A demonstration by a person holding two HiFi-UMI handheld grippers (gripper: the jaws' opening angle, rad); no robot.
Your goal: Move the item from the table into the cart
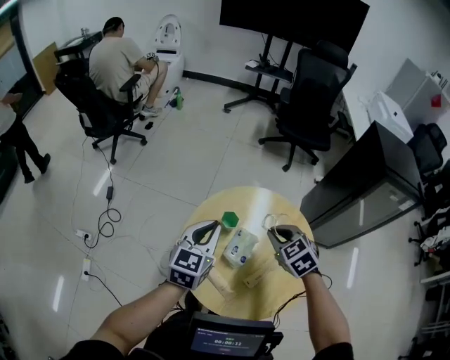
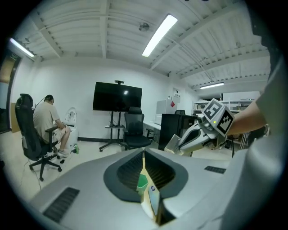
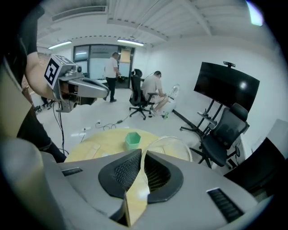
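Overall: two hand-held grippers hover over a round pale-wood table [image 1: 246,200] in the lower middle of the head view.
Left gripper [image 1: 213,226]: its jaws stand close together with only a thin slit between them, and nothing is gripped. In its own view the tips [image 2: 143,153] meet at centre frame.
Right gripper [image 1: 273,230]: its jaws are closed tight, pad against pad [image 3: 141,152].
Pale rectangular packet with a blue mark [image 1: 240,248]: it lies flat on the table between the two grippers, just right of the left one and apart from both. In the left gripper view it shows only as a sliver [image 2: 153,197] low in the slit.
Green hexagonal plastic cup [image 1: 230,220]: it stands upright on the table just right of the left gripper's tips in the head view. It sits above and left of the jaws in the right gripper view [image 3: 132,139].
Clear thin plastic ring [image 1: 275,221]: it is directly above the right gripper's tips in the head view. In the right gripper view its arc [image 3: 168,137] springs from the jaw tips and curves right. Whether the pads pinch it cannot be told.
Surroundings: a person sits on a black office chair [image 1: 105,105] at upper left, and a black screen on a stand [image 1: 292,21] is at top right.
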